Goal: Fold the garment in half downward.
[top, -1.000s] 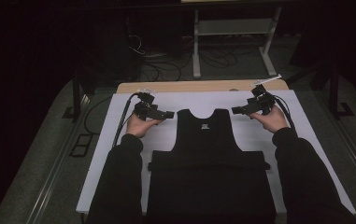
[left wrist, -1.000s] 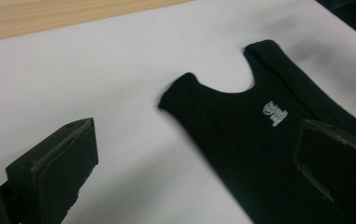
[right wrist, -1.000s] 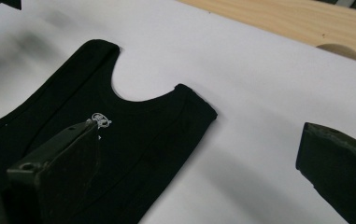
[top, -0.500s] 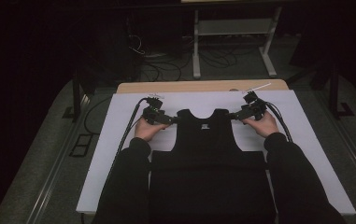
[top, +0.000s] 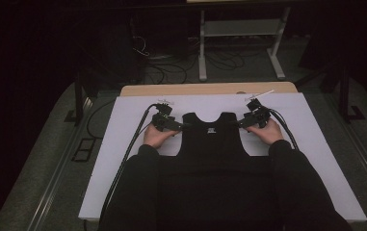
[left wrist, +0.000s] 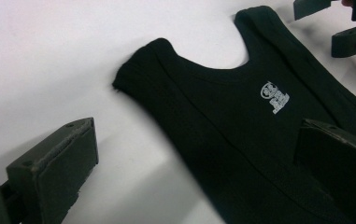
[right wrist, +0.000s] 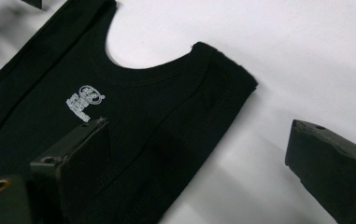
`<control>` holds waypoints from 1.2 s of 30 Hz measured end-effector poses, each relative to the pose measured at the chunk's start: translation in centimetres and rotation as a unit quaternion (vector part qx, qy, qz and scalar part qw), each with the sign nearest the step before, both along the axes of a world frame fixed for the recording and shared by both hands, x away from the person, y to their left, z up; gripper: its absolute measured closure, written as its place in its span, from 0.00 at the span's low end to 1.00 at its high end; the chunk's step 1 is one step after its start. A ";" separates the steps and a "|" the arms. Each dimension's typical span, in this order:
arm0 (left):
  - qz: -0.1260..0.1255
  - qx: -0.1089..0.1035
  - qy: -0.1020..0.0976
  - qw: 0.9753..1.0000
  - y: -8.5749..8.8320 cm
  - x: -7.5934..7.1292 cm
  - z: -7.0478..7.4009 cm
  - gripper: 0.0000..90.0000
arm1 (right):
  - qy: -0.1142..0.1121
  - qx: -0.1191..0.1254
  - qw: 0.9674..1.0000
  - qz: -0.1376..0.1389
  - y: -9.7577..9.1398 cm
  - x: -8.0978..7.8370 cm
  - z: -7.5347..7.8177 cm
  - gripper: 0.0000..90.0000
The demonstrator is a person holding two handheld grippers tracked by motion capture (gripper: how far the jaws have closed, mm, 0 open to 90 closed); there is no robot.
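Note:
A black sleeveless top (top: 212,144) lies flat on the white table cover (top: 316,159), neck hole away from me, with a small white logo (left wrist: 274,96) below the neck. My left gripper (top: 183,126) is open at the left shoulder strap (left wrist: 143,65), which lies beneath its wide-spread jaws (left wrist: 194,168). At the right strap (right wrist: 222,70), my right gripper (top: 239,124) is open. Its jaws (right wrist: 203,163) have just been closing a little, with the strap below and between them but not pinched. The right gripper (left wrist: 348,28) also appears far off in the left gripper view.
A wooden table edge (top: 210,89) runs behind the white cover. Beyond it, a metal stand (top: 241,33) and loose cables (top: 171,62) are on the dark floor. The left gripper's cable (top: 133,144) trails down the cover's left side. My forearms cover the top's lower part.
Both hands have come down and inward, from beside the top's shoulders to the two straps. The top has not moved.

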State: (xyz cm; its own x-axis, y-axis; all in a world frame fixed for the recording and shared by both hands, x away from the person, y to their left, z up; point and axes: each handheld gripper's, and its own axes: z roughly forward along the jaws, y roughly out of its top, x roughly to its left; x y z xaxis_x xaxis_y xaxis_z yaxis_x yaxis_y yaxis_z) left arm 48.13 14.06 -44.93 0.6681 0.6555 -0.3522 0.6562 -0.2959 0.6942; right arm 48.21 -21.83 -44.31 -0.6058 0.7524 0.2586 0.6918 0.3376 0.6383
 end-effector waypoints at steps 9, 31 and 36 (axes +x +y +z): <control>-0.009 -0.009 -0.001 1.000 -0.4 -0.1 -0.1 0.11 | -0.003 0.003 1.000 0.009 0.6 -0.1 -0.2 0.16; -0.030 -0.021 0.008 0.999 -1.3 -0.1 -0.6 0.27 | -0.010 0.011 1.000 0.021 1.7 -0.6 -0.7 0.55; -0.032 -0.008 0.001 0.999 -1.9 -0.3 -0.5 0.33 | -0.020 -0.006 0.999 0.033 2.3 -0.9 -0.7 0.63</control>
State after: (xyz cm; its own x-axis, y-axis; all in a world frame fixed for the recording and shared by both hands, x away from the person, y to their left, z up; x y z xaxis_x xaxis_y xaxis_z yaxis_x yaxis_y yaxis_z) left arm 47.87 12.17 -45.44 0.7075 0.6054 -0.3645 0.6381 -0.3255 0.6978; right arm 47.31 -19.49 -44.97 -0.6638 0.7133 0.2249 0.6419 0.3889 0.6609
